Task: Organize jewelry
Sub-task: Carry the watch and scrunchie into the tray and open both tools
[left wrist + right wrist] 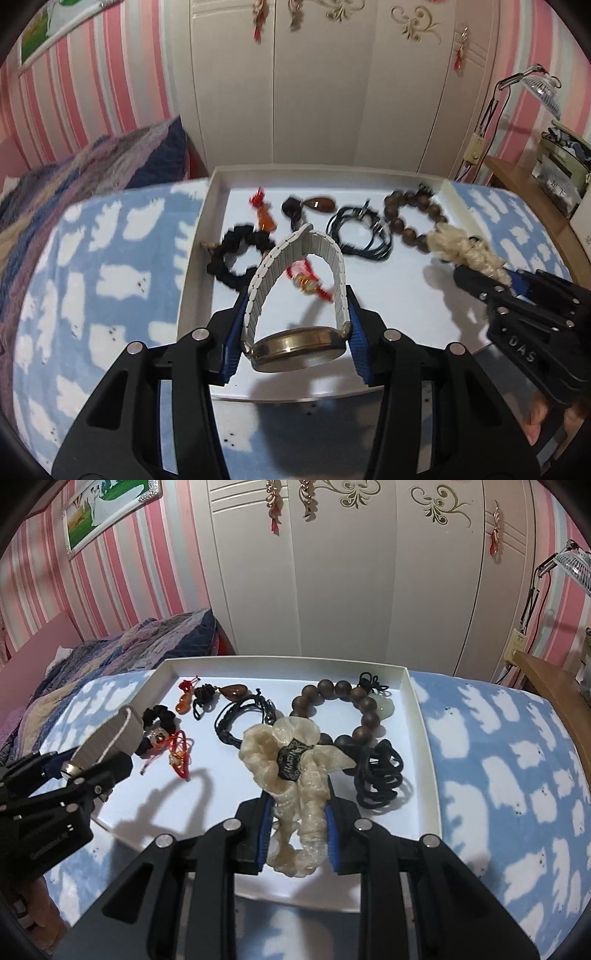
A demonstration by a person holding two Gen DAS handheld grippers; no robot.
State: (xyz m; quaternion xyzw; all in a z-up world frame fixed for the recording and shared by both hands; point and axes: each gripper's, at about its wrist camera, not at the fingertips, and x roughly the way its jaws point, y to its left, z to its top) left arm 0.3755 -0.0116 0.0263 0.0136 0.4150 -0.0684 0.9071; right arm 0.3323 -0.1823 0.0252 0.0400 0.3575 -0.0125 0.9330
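Note:
My left gripper (295,350) is shut on a brass wristwatch (299,347) with a white link band, held above the near part of the white tray (218,177). My right gripper (295,834) is shut on a cream scrunchie (295,768) with a dark label, held over the tray (417,709). In the tray lie a brown bead bracelet (354,709), a black cord bracelet (240,716), black hair ties (380,775), a red string charm (177,753), a black scrunchie (236,254) and an orange pendant (266,221). The left gripper (92,764) shows at the right wrist view's left.
The tray sits on a blue cloth with white clouds (517,775). A quilted bed (129,646) lies at the left, white wardrobe doors (351,572) stand behind, and a wooden desk (554,686) with a lamp is at the right.

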